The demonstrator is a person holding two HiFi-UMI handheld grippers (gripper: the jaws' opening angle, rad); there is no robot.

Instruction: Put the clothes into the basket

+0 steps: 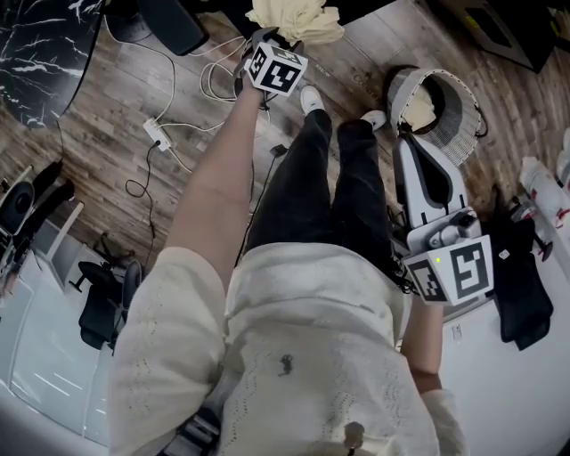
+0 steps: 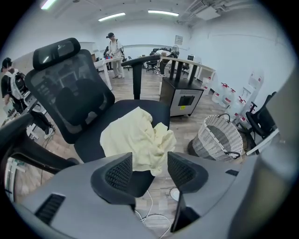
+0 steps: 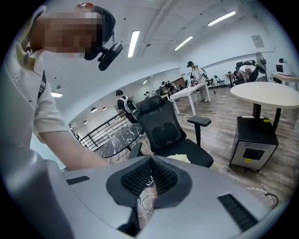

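A pale yellow garment (image 2: 138,137) lies crumpled on the seat of a black office chair (image 2: 70,88). My left gripper (image 2: 149,161) hangs just above the garment's near edge, open, its pads apart and not touching the cloth. From the head view, this gripper (image 1: 267,44) sits below the same garment (image 1: 294,18). A white wicker basket (image 2: 212,140) stands on the floor to the chair's right, with a pale item inside (image 1: 419,109). My right gripper (image 1: 408,135) is shut on nothing and points toward the basket (image 1: 463,98). The chair (image 3: 163,130) and garment (image 3: 180,158) also show past its jaws.
Cables and a power strip (image 1: 158,134) lie on the wooden floor near the chair. A black cabinet (image 2: 184,98) stands behind the basket under a round table (image 3: 271,93). Another black chair (image 1: 102,303) is at the left. People stand far back in the room.
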